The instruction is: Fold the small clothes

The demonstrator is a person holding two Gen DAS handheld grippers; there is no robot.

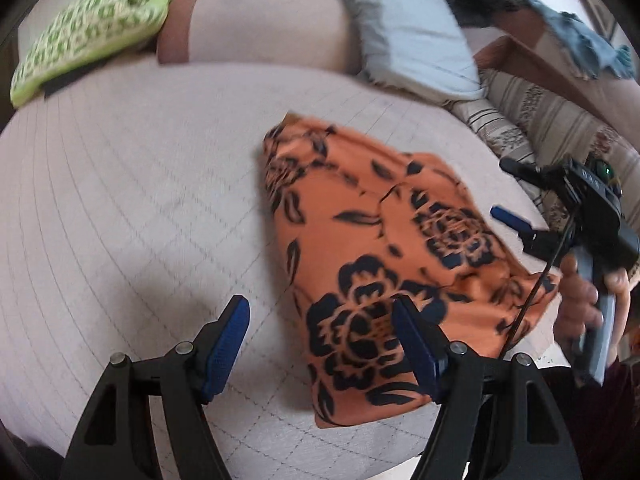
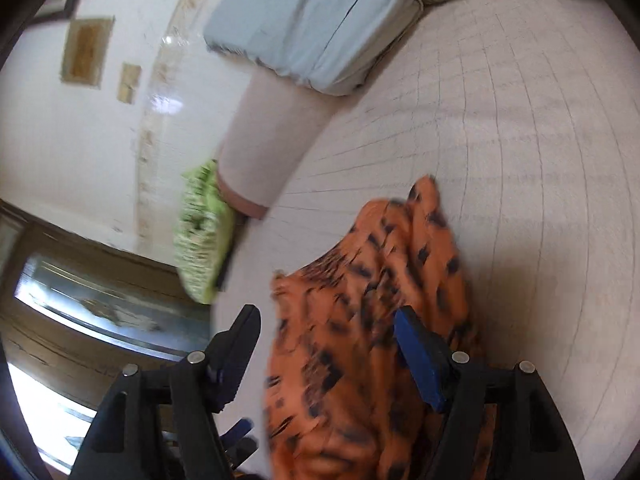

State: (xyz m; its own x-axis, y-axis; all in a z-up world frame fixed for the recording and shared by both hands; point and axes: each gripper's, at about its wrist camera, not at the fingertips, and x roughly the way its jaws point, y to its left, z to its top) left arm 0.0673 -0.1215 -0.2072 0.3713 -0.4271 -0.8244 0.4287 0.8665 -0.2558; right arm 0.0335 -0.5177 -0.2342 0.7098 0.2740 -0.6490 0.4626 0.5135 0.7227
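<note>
- Left claw (image 1: 320, 344) stands with its jaws apart and nothing between them; bare quilted bed (image 1: 132, 208) lies under its left finger, and the orange flowered garment (image 1: 380, 264) starts under its right finger and spreads away to the right.
- Far ahead and left of that claw a green patterned cushion (image 1: 92, 28) sits at the bed's edge, well apart from the work, so I have free room to slide leftward.
- Right claw (image 2: 328, 344) is also spread and grips nothing; the garment lies bunched beneath and ahead of it, mostly toward its right finger.
- I judge a fold has just been laid down and released; next I must pick a fresh edge, pinch it on both sides, and carry it over.
- Left of my right claw the bed edge drops to the floor; open mattress lies to its right.
</note>
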